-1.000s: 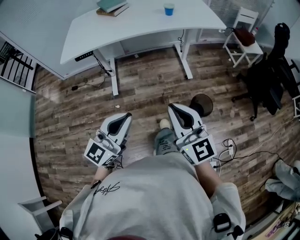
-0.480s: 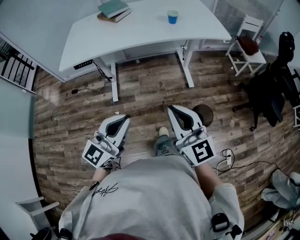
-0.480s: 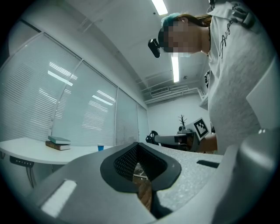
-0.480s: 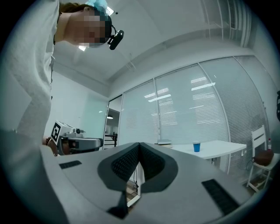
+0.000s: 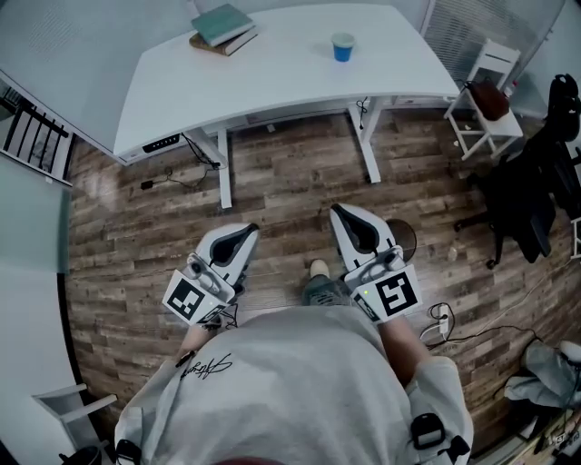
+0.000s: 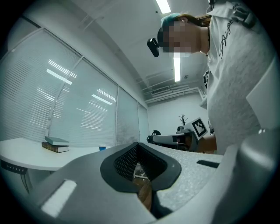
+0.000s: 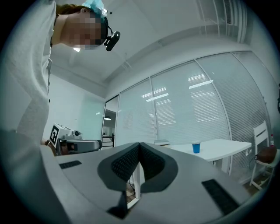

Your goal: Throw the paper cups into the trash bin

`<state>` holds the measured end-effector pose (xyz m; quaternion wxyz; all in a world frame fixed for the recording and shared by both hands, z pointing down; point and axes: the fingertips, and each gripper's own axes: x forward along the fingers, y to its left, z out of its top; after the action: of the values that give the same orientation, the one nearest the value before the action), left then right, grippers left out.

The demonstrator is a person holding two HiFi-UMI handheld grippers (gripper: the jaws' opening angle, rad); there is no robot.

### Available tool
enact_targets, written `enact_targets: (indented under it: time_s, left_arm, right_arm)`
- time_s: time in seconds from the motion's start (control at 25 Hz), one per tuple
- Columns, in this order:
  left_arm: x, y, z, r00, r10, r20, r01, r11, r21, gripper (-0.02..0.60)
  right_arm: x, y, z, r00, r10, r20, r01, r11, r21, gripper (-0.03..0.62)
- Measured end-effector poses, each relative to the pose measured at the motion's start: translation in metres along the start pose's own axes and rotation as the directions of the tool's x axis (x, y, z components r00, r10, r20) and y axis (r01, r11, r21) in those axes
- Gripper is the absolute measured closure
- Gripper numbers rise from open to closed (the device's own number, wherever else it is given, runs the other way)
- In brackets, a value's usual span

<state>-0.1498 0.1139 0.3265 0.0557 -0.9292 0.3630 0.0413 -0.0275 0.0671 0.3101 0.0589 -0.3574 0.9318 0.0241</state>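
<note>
A blue paper cup (image 5: 342,46) stands upright on the white desk (image 5: 272,73) far ahead; it also shows small in the left gripper view (image 6: 102,148) and in the right gripper view (image 7: 196,148). A dark round trash bin (image 5: 402,238) sits on the wooden floor, partly hidden behind my right gripper (image 5: 338,212). My left gripper (image 5: 245,231) is held level beside it, over the floor. Both grippers are shut with nothing held, and both are well short of the desk. The left gripper (image 6: 139,151) and the right gripper (image 7: 139,151) show their jaws meeting at the tips.
Two stacked books (image 5: 222,25) lie at the desk's far left. A white chair (image 5: 486,86) with a brown bag and a black office chair (image 5: 531,191) stand at the right. Cables (image 5: 172,163) and a power strip (image 5: 442,313) lie on the floor.
The desk, cup and floor have slid lower in the head view as I walk toward the desk. Both grippers stay shut and level in front of me.
</note>
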Motion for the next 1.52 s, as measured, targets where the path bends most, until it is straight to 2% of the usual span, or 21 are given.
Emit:
enact_targets:
  time_s: [0.6,0.96,1.08,1.52]
  left_arm:
    - [0.066,0.055,0.001,1.000,0.001,-0.003,-0.001,1.000,0.006,0.588]
    - [0.106,0.078,-0.008,1.000,0.020,0.001,-0.020,1.000,0.011,0.588]
    - [0.115,0.082,-0.010,1.000,0.024,0.001,-0.024,1.000,0.015,0.588]
    - [0.119,0.099,-0.014,0.999,0.049,-0.002,-0.049,0.999,0.009,0.588]
  right_arm:
    - [0.054,-0.059,0.003,0.998,0.057,-0.013,-0.058,0.998,-0.040,0.588]
    - [0.076,-0.100,-0.008,0.997,0.076,-0.006,-0.075,0.996,0.040,0.588]
    - [0.083,-0.111,-0.009,0.996,0.089,0.003,-0.089,0.996,0.031,0.588]
    - [0.099,-0.119,-0.012,0.996,0.094,0.007,-0.094,0.995,0.018,0.588]
